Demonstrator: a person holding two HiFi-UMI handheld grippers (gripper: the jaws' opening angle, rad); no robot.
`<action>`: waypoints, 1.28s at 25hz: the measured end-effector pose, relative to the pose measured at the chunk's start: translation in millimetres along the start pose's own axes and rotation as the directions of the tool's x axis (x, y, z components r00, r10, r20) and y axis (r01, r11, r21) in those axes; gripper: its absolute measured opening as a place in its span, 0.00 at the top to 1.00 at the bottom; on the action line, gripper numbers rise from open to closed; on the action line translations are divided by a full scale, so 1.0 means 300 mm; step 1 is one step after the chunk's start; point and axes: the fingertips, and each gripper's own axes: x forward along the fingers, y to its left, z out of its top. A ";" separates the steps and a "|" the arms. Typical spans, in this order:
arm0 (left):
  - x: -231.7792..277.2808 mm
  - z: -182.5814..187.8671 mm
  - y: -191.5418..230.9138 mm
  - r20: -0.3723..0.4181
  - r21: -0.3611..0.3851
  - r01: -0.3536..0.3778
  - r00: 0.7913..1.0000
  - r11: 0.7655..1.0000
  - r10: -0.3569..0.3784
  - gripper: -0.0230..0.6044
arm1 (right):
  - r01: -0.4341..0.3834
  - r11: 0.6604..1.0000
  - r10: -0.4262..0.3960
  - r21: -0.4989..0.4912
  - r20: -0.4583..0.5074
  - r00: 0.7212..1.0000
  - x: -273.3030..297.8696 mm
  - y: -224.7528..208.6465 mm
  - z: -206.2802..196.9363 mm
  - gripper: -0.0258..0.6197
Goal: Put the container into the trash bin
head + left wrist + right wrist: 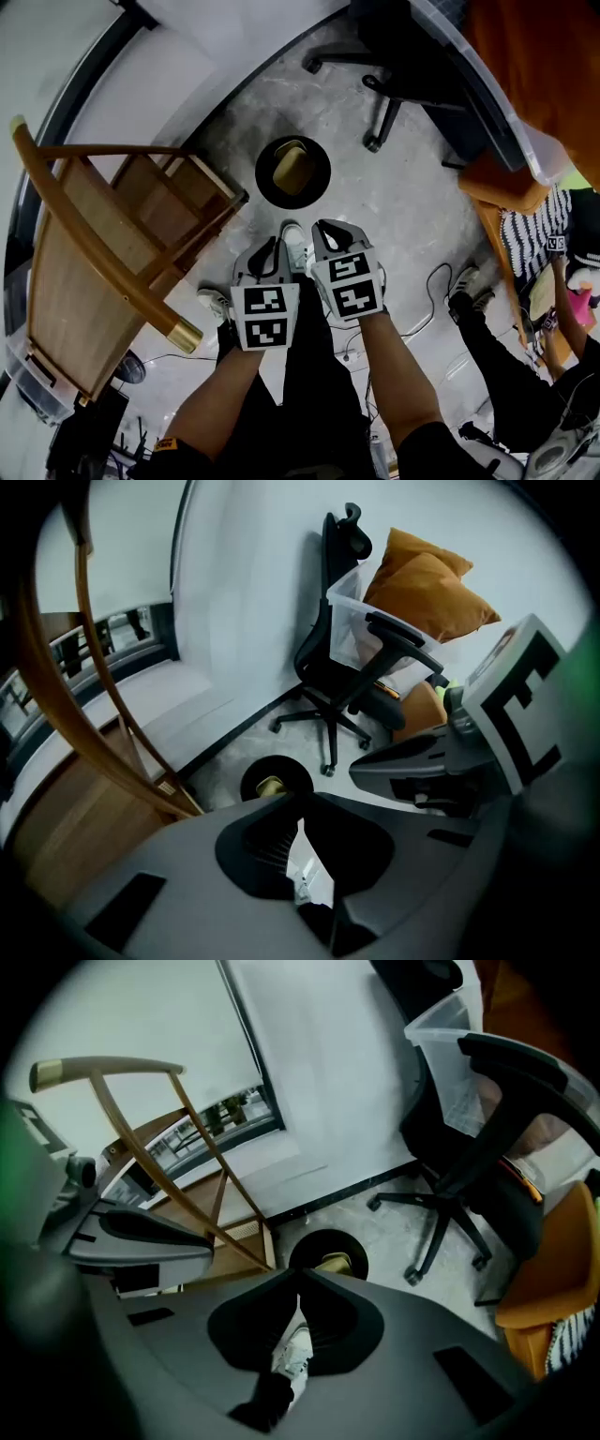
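Note:
A black round trash bin (pixel 292 172) stands on the grey floor just ahead of my feet. A tan container (pixel 292 167) lies inside it. My left gripper (pixel 272 247) and right gripper (pixel 328 229) hang side by side above the floor, short of the bin, both pointing steeply down. Both are shut, with nothing between the jaws. The left gripper view shows the bin (pixel 277 782) with the container (pixel 271 786) beyond the closed left gripper (pixel 300 803). In the right gripper view the bin (pixel 328 1252) and container (pixel 335 1262) sit past the closed right gripper (pixel 300 1279).
A wooden chair (pixel 103 244) stands close on the left, one leg near the bin. A black office chair (pixel 394 84) is behind the bin. Orange cushions (pixel 427 583) fill a clear box. Another person's legs (pixel 497 347) and floor cables (pixel 427 300) are at the right.

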 end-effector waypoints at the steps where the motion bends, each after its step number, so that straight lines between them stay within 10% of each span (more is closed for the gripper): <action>1: -0.022 -0.004 -0.004 0.005 -0.011 -0.001 1.000 1.000 0.002 0.93 | 0.003 1.000 -0.003 0.014 0.001 1.000 -0.023 0.010 -0.007 0.92; 32: -0.164 -0.091 0.037 -0.008 -0.029 -0.015 1.000 0.999 0.015 0.95 | -0.013 0.997 0.015 0.081 -0.016 1.000 -0.144 0.146 -0.122 0.94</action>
